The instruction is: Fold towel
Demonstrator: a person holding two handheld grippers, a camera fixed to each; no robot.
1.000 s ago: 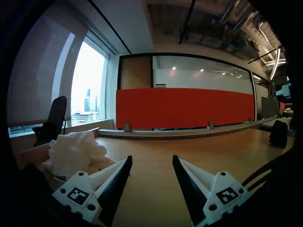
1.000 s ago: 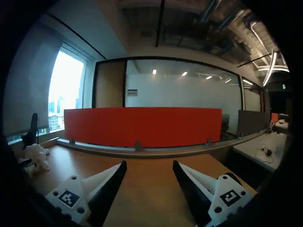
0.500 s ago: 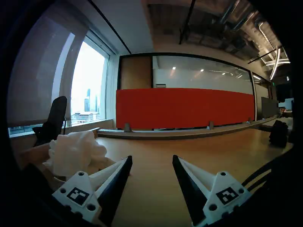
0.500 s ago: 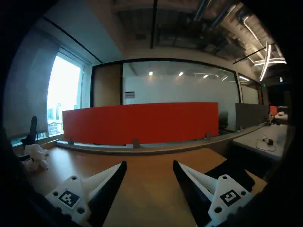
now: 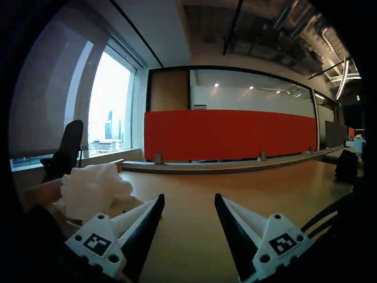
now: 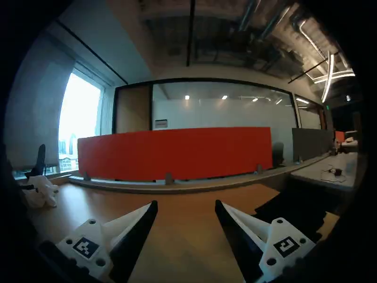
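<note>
A crumpled white towel (image 5: 94,189) lies in a heap on the wooden table (image 5: 245,188), at the left in the left gripper view, just behind and left of my left gripper's left finger. My left gripper (image 5: 187,207) stands open with nothing between its fingers. In the right gripper view the same towel (image 6: 40,191) shows small at the far left edge. My right gripper (image 6: 185,214) is open over bare wood, well to the right of the towel.
A red divider panel (image 5: 231,134) runs along the table's far edge. A black office chair (image 5: 63,155) stands by the window at the left. A dark object (image 5: 346,166) sits on the table at the right. A second desk (image 6: 330,172) with cables stands beyond the table's right end.
The right gripper view has shifted so the scene sits lower and the towel slid slightly left. The left gripper has held still. Both grippers stay open.
</note>
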